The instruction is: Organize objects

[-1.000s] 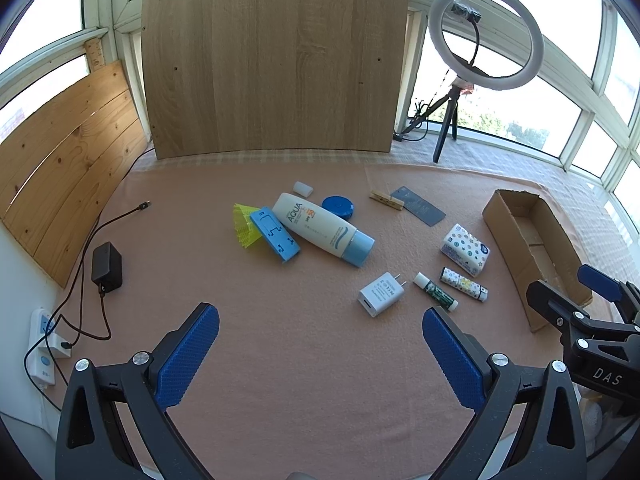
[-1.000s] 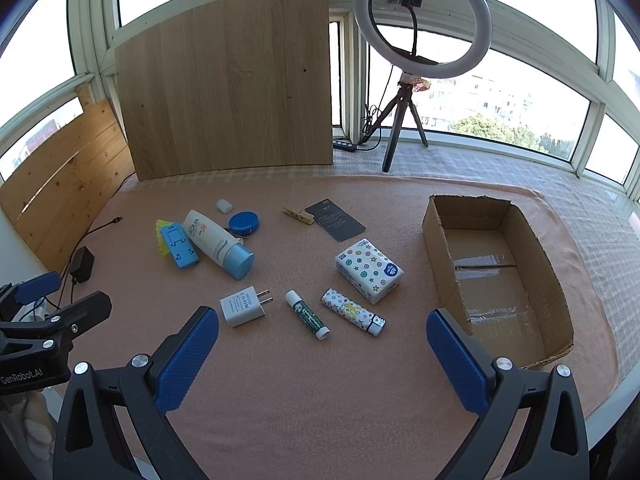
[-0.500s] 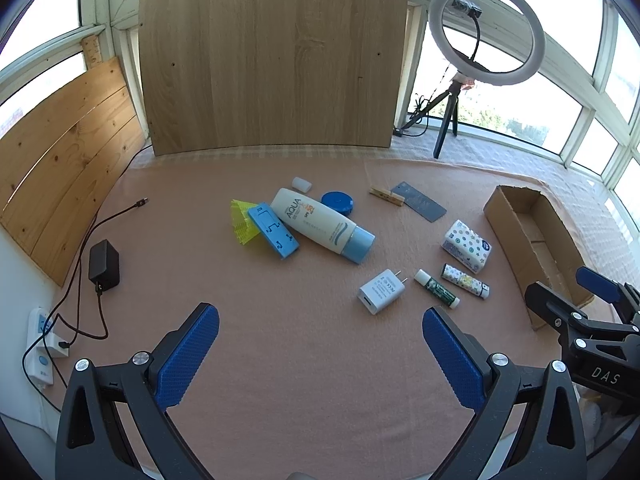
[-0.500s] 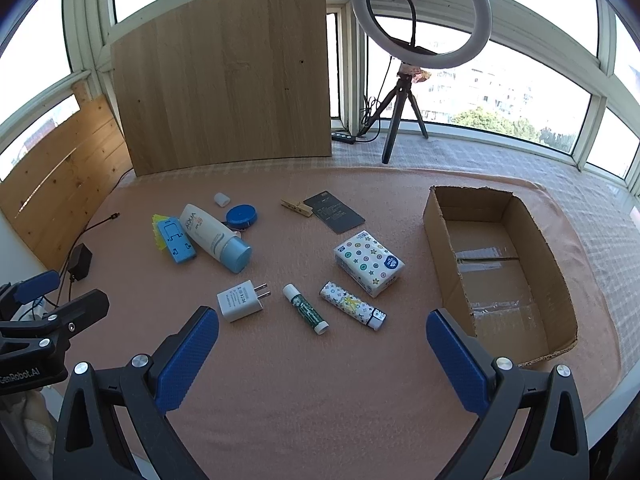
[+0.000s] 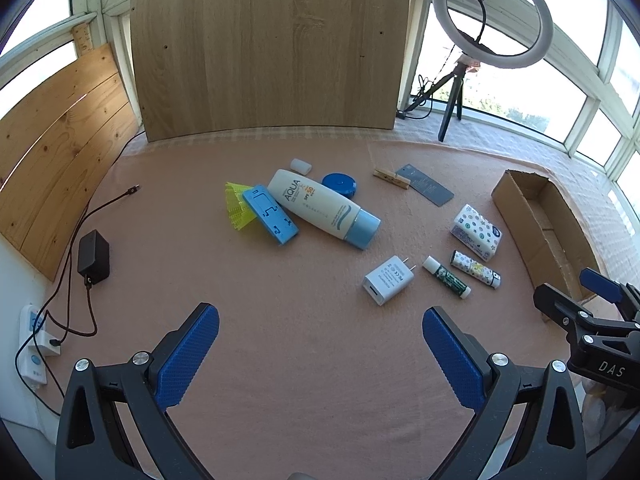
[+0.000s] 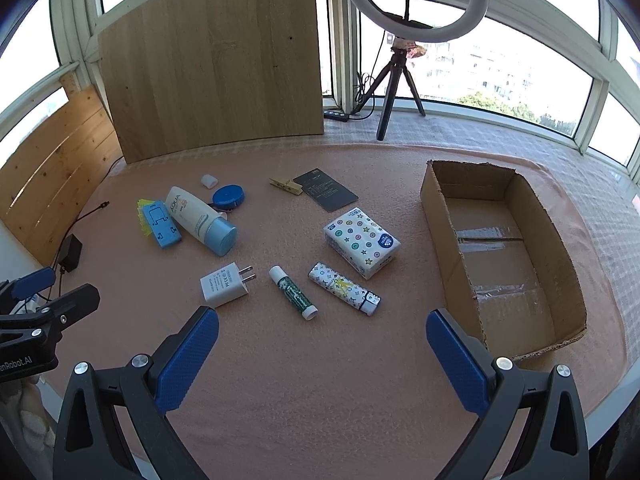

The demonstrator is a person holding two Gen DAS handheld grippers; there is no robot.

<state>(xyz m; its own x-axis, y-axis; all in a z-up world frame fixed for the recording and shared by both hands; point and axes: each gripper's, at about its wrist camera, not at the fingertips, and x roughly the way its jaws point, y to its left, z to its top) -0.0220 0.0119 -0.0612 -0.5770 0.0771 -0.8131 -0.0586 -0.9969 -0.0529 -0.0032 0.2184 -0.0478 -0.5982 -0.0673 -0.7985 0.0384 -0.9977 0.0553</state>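
Observation:
Loose items lie on a pink cloth: a white AQUA sunscreen tube [image 5: 320, 208] [image 6: 198, 218], a blue stand [image 5: 270, 214] on a yellow piece, a blue round tin [image 5: 339, 184], a white charger plug [image 5: 387, 279] [image 6: 225, 285], a green lip balm [image 6: 293, 292], a patterned lighter [image 6: 344, 293], a tissue pack [image 6: 362, 242], a clothespin [image 6: 286, 186] and a dark card [image 6: 325, 190]. An empty cardboard box [image 6: 448, 256] [image 5: 532, 224] stands at the right. My left gripper [image 5: 320, 354] and right gripper [image 6: 322, 358] are both open and empty, above the near cloth.
A wooden board [image 5: 268, 48] leans at the back and wood panels [image 5: 52, 148] line the left. A ring light on a tripod [image 6: 404, 40] stands behind the cloth. A black adapter with cable [image 5: 93, 258] and a power strip [image 5: 34, 344] lie at the left edge.
Both views have shifted slightly, with the objects sitting a little further away and lower in the frame. No object has moved and both grippers stay open.

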